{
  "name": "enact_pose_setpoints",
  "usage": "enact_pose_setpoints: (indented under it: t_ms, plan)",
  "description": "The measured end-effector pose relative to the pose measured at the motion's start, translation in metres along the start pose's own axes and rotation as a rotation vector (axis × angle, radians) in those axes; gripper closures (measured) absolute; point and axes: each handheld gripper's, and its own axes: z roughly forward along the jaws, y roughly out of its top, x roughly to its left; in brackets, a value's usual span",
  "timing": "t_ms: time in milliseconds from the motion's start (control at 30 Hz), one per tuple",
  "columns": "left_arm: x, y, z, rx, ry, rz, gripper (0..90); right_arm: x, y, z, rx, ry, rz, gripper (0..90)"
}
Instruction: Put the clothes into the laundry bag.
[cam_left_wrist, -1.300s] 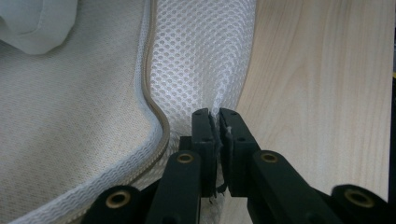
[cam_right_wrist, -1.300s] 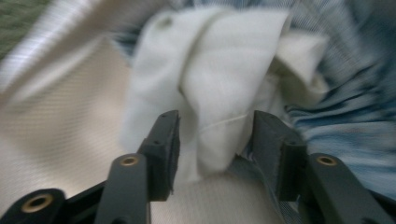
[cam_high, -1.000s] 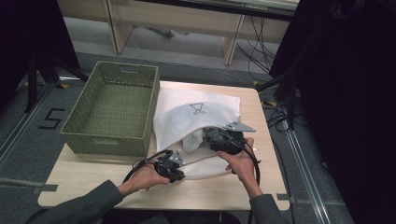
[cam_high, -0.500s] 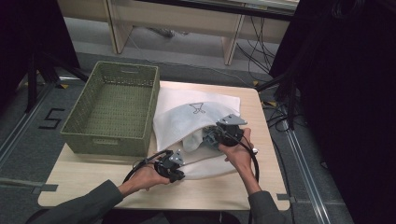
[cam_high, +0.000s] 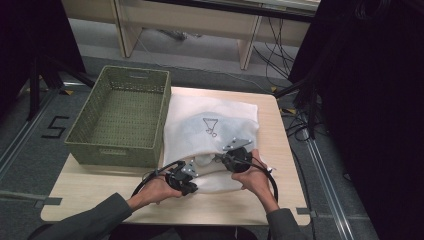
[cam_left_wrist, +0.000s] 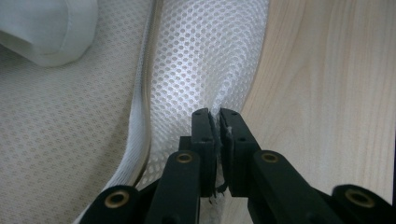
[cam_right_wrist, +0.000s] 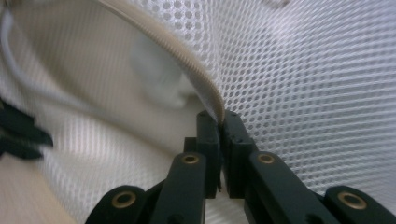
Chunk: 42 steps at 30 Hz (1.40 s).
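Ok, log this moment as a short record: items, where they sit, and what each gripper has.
table: light wood
basket: green, woven, on the table's left side
bag: white mesh, flat beside the basket, opening toward the person
left gripper: shut on the bag's mesh at its near edge
right gripper: shut on the bag's zip edge, raising it
inside bag: white cloth

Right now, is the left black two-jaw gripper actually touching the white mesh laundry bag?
Touching. The left gripper view shows the left gripper with jaws closed on a pinched fold of the white mesh laundry bag.
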Motion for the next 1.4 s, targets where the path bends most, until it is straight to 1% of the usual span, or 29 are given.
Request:
enact_pose_setpoints:
  t_ms: [33,67,100,133,167,233,267,300,400,433,467,533,600,700,733,767,800,833,900,933,1033,1067,1200,1233,1267,1300,1333,1367,1400]
  plan:
    - [0.0,0.0,0.0,-0.002,0.0,-0.003,83.6,0.002,-0.003,0.006,0.029,0.019,-0.007,88.1]
    - [0.0,0.0,0.0,-0.001,0.001,-0.002,83.5,0.005,-0.009,0.017,0.056,0.024,0.001,88.1]
    - [0.0,0.0,0.0,0.001,0.0,-0.001,83.5,0.004,-0.012,0.023,0.086,0.032,-0.01,88.1]
    - [0.0,0.0,0.0,-0.001,0.0,-0.002,83.5,0.005,-0.015,0.028,0.101,0.034,0.008,88.1]
    - [0.0,0.0,0.0,0.0,0.0,-0.001,83.5,0.003,-0.017,0.031,0.112,0.031,0.006,88.1]
    - [0.0,0.0,0.0,0.0,-0.001,-0.003,83.5,0.0,-0.018,0.033,0.078,0.021,0.024,88.1]
    - [0.0,0.0,0.0,0.001,0.0,-0.002,83.4,0.0,-0.018,0.031,0.079,0.019,0.02,87.9]
    - [0.0,0.0,0.0,0.001,0.0,-0.002,83.4,0.001,-0.017,0.029,0.063,0.016,0.034,86.8]
    - [0.0,0.0,0.0,0.001,0.0,-0.005,83.0,0.003,-0.013,0.016,0.029,0.013,0.052,75.1]
    - [-0.001,0.0,0.0,0.003,0.005,-0.002,82.8,0.004,-0.012,0.012,-0.005,-0.003,0.025,69.8]
    - [-0.001,0.0,0.0,-0.003,0.003,-0.005,82.5,0.007,-0.01,0.006,-0.035,-0.025,0.018,64.9]
    - [-0.001,0.0,0.0,-0.002,0.003,-0.005,82.5,0.015,-0.007,-0.001,-0.086,-0.046,-0.019,62.0]
    - [-0.002,0.0,0.0,-0.002,0.004,-0.004,82.5,0.02,-0.005,-0.004,-0.115,-0.051,-0.054,63.8]
    - [-0.002,0.0,0.0,0.001,0.004,-0.003,82.6,0.027,-0.003,-0.004,-0.13,-0.064,-0.11,78.4]
    - [-0.002,0.0,0.0,0.001,0.004,-0.001,82.6,0.029,-0.003,-0.003,-0.119,-0.069,-0.123,82.6]
    - [-0.001,0.0,0.0,0.001,0.003,-0.001,82.6,0.029,-0.004,-0.001,-0.089,-0.058,-0.132,86.0]
    - [-0.001,0.0,0.0,0.0,0.003,-0.004,82.6,0.029,-0.004,-0.001,-0.089,-0.058,-0.132,86.0]
    - [-0.001,0.0,0.0,0.0,0.003,-0.005,82.6,0.03,-0.005,0.0,-0.082,-0.055,-0.115,86.6]
    - [-0.001,0.0,0.0,-0.001,0.003,-0.006,82.6,0.028,-0.006,0.004,-0.037,-0.023,-0.104,87.6]
    - [-0.002,0.0,0.0,-0.003,0.003,-0.008,82.6,0.028,-0.008,0.008,-0.028,-0.016,-0.094,87.7]
    - [-0.001,0.0,0.0,-0.001,0.003,-0.007,82.6,0.028,-0.016,0.025,0.039,0.005,-0.086,87.8]
    - [-0.002,0.0,0.0,-0.001,0.003,-0.007,82.6,0.029,-0.018,0.029,0.064,0.013,-0.067,87.8]
    - [-0.001,0.0,0.0,-0.003,-0.001,-0.013,81.8,0.021,-0.019,0.036,0.054,0.022,-0.039,86.9]
    - [-0.002,0.0,0.0,-0.004,-0.004,-0.014,80.0,0.02,-0.02,0.037,0.037,0.012,-0.02,83.0]
    - [-0.002,-0.001,0.0,-0.004,-0.005,-0.022,80.0,0.02,-0.02,0.037,0.037,0.012,-0.02,83.0]
    - [-0.002,0.0,-0.002,-0.003,-0.003,-0.002,79.3,0.02,-0.02,0.035,0.04,0.03,0.003,80.3]
    - [-0.003,-0.001,-0.003,-0.011,-0.007,-0.025,78.2,0.021,-0.02,0.033,0.029,0.06,0.047,77.2]
    - [-0.003,0.0,-0.005,-0.023,-0.01,-0.023,77.0,0.019,-0.02,0.032,0.011,0.064,0.061,74.6]
    - [-0.003,0.0,-0.007,-0.035,-0.01,-0.044,75.9,0.018,-0.02,0.029,0.003,0.078,0.087,71.3]
